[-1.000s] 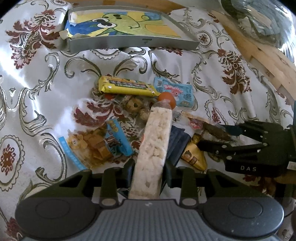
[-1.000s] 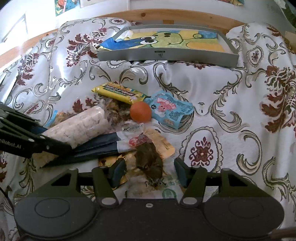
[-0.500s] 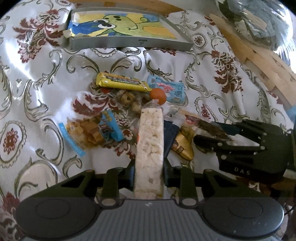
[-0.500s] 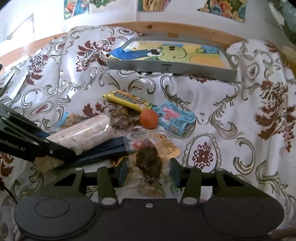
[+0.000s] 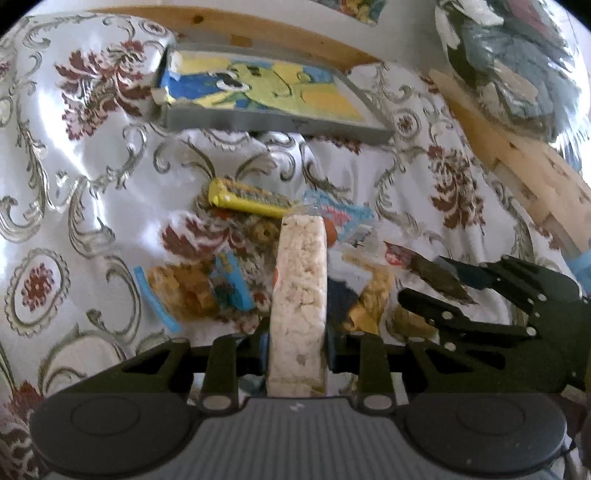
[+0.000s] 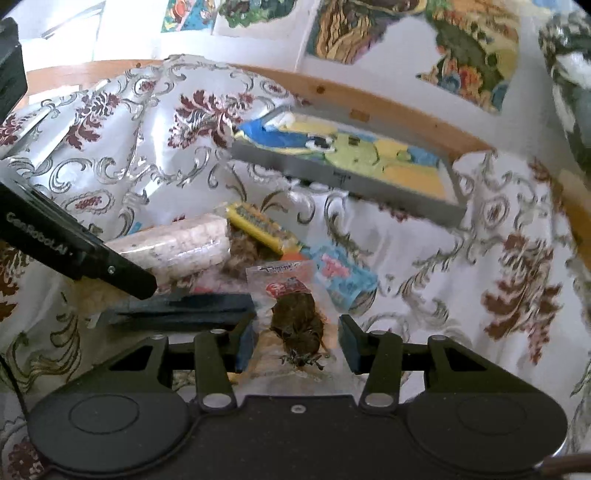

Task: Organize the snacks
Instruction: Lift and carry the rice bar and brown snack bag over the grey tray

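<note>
My left gripper (image 5: pixel 297 341) is shut on a long clear pack of white rice crackers (image 5: pixel 301 295) and holds it lifted above the snack pile; the pack also shows in the right wrist view (image 6: pixel 177 251). My right gripper (image 6: pixel 295 341) is shut on a clear packet with a dark brown snack (image 6: pixel 297 317), raised off the cloth; the packet shows in the left wrist view (image 5: pixel 432 271). Below lie a yellow bar (image 5: pixel 245 197), a light blue pouch (image 6: pixel 338 275), an orange ball (image 6: pixel 293 256), a biscuit bag (image 5: pixel 195 291) and a dark blue pack (image 6: pixel 184 314).
A grey tray with a cartoon picture inside (image 5: pixel 273 123) (image 6: pixel 343 177) stands at the back on the patterned white cloth (image 5: pixel 92 155). A wooden rail (image 5: pixel 517 166) runs behind and to the right. Pictures hang on the wall (image 6: pixel 369 33).
Both grippers have lifted and tilted up with their packs. The snack pile has dropped lower and farther away, and the tray has come nearer the middle of both views.
</note>
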A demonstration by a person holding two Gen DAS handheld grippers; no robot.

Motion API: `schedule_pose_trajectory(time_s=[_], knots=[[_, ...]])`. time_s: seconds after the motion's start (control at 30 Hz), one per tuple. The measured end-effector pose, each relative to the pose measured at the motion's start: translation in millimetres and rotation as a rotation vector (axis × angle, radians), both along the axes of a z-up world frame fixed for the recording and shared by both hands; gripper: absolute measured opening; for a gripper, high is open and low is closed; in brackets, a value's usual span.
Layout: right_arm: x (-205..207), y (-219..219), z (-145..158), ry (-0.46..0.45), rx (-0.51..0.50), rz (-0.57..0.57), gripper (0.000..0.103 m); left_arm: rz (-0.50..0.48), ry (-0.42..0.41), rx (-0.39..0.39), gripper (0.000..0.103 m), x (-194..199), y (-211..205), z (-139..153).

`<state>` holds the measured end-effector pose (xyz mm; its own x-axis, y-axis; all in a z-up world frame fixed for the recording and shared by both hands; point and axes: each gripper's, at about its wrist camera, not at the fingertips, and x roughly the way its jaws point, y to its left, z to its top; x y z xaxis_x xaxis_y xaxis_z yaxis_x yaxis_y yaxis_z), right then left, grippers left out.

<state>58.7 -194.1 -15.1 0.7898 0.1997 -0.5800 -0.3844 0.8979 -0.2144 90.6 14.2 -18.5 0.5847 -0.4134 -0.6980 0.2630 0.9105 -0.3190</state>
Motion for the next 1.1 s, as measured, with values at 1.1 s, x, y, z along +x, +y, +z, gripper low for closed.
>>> schedule_pose_trajectory(time_s=[1.1], knots=[[283, 22, 54, -0.09, 0.122, -0.081, 0.049, 0.282, -0.166, 0.072, 0.031, 251, 1, 43]])
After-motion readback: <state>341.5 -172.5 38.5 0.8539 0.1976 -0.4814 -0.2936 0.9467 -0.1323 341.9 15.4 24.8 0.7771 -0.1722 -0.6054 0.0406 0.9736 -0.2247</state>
